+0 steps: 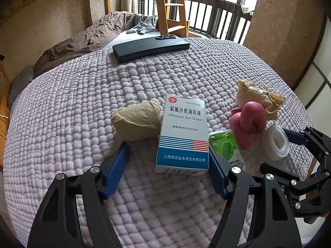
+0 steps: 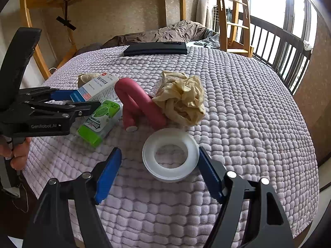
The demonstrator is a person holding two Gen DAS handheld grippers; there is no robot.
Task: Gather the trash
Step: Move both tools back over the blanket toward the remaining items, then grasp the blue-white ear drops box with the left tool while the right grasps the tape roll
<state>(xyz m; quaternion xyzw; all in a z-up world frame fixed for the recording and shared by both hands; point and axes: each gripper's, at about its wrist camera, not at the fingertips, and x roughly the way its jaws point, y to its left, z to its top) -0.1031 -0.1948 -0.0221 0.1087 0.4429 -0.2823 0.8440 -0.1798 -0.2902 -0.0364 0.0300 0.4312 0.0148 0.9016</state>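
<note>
Left tongs released astride box, right tongs likewise astride tape ring, hand right-view only

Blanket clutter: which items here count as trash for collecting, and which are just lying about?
Likely trash:
- ear drops box, between the left gripper pads
- tape roll, between the right gripper pads
- green mint pack
- pink knotted tube
- crumpled paper
- tan wad

Just lying about:
- black case with a phone on it
- brown duvet
- grey garment
</note>
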